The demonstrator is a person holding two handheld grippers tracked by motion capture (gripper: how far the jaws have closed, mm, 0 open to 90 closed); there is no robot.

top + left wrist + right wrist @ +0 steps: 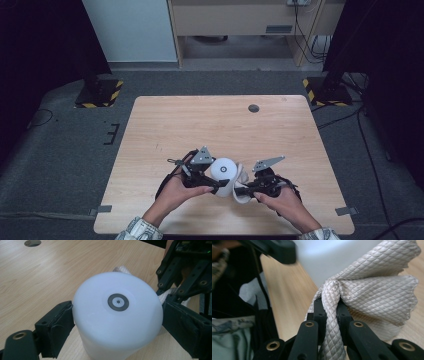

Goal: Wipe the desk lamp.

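A white plastic cup stands upside down near the table's front edge; its flat base with a small dark ring faces up. My left gripper grips it from the left, jaws wide, pads pressed on both sides of the cup. A white quilted cloth lies against the cup's right side. My right gripper is shut on a bunched fold of that cloth, which is pinched between its jaws. The cup's blurred wall fills the space behind.
The wooden table has a round cable hole near its far edge. Black stands with yellow-black striped feet sit on the floor at both far corners. A cabinet stands behind the table.
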